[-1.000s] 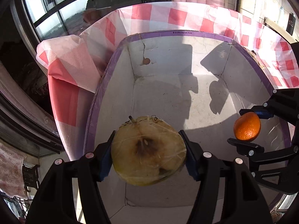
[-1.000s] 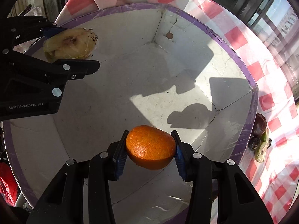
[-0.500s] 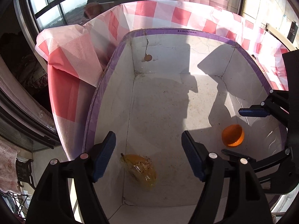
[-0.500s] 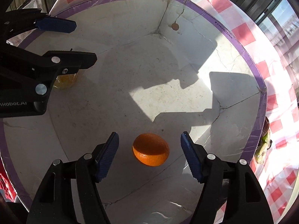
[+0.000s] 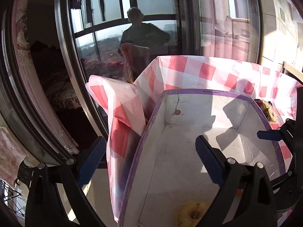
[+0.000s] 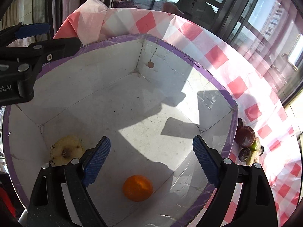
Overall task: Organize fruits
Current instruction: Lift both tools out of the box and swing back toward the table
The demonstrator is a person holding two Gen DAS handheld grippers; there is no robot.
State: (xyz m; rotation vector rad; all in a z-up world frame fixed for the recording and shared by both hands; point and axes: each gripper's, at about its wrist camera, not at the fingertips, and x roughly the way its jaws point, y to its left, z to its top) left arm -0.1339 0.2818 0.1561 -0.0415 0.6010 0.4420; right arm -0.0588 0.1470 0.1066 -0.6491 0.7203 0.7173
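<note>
A white cardboard box with a purple rim (image 6: 197, 66) stands on a pink checked tablecloth (image 6: 234, 85). An orange (image 6: 137, 187) and a yellow bruised pear (image 6: 66, 150) lie on the box floor. The pear also shows in the left wrist view (image 5: 192, 212) at the box's near end. My right gripper (image 6: 151, 155) is open and empty above the box, over the orange. My left gripper (image 5: 149, 162) is open and empty, raised over the box's left rim (image 5: 149, 121). It appears in the right wrist view (image 6: 37, 37) at upper left.
More fruit, dark red and green pieces (image 6: 248, 143), lies on the cloth just outside the box's right wall; it also shows in the left wrist view (image 5: 267, 107). A large window (image 5: 117, 37) stands behind the table, whose left edge drops off beside the box.
Both grippers opened and dropped their fruit into the box. Both have since lifted up and back, and the left one has shifted toward the box's left rim.
</note>
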